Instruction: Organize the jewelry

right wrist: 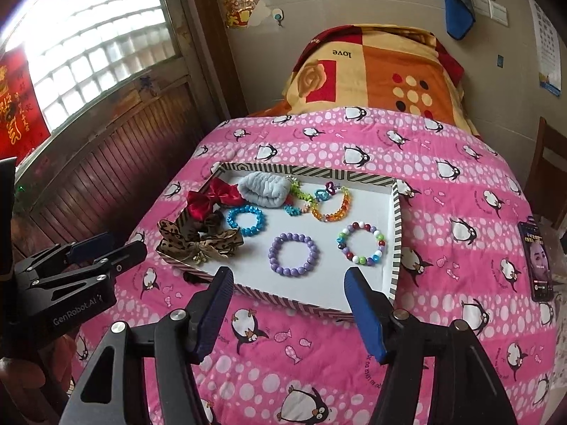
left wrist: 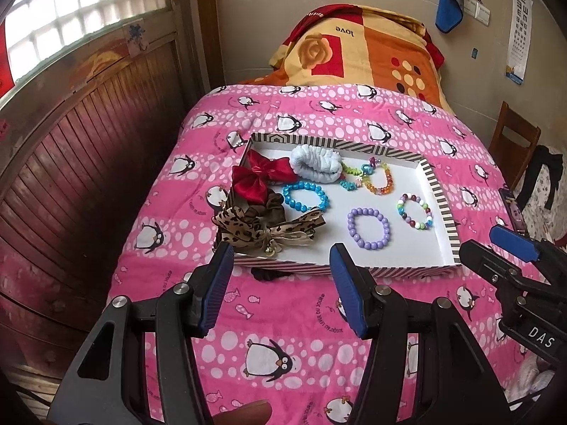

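Observation:
A shallow white tray with a striped rim (left wrist: 443,209) (right wrist: 396,233) lies on the pink penguin quilt. In it are a purple bead bracelet (left wrist: 368,228) (right wrist: 292,253), a multicolour bracelet (left wrist: 415,210) (right wrist: 361,244), a blue bracelet (left wrist: 305,196) (right wrist: 245,219), an orange bracelet (left wrist: 381,179) (right wrist: 333,207), a white scrunchie (left wrist: 315,166) (right wrist: 262,187), a red bow (left wrist: 260,175) (right wrist: 207,198) and a leopard bow (left wrist: 262,226) (right wrist: 198,239). My left gripper (left wrist: 280,269) (right wrist: 102,248) is open and empty, just short of the tray's near rim. My right gripper (right wrist: 287,290) (left wrist: 496,244) is open and empty, near the tray's near right corner.
A dark hair tie (left wrist: 269,273) lies on the quilt just outside the tray's near rim. A phone (right wrist: 537,262) lies on the quilt at the right. A folded orange blanket (left wrist: 365,49) is at the bed's far end. A wooden wall panel runs along the left; a chair (left wrist: 514,141) stands right.

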The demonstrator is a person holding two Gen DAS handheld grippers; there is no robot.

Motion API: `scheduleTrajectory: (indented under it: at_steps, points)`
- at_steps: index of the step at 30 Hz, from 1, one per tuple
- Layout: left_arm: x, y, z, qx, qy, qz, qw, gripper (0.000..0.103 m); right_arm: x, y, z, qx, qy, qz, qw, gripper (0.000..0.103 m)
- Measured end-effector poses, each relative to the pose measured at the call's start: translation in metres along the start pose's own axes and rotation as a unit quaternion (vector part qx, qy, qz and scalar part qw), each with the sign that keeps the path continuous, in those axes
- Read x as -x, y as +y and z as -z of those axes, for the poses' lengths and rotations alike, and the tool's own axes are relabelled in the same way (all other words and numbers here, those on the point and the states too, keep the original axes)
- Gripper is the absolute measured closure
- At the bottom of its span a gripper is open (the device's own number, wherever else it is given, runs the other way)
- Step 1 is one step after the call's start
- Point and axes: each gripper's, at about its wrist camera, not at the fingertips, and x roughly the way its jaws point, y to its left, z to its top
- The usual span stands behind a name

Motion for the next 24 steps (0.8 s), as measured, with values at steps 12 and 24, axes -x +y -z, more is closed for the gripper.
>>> scheduleTrajectory:
  at_steps: [12,24]
  points:
    - [-0.007,-0.001,-0.001,0.002,0.004,-0.003,1.0,0.047,-0.009,-0.005,-0.002,0.002,0.009,-0.002,1.0,0.04]
    - [-0.014,0.0,-0.001,0.006,0.009,-0.006,0.9999,0.047,-0.018,-0.003,-0.001,0.004,0.018,-0.006,1.0,0.04]
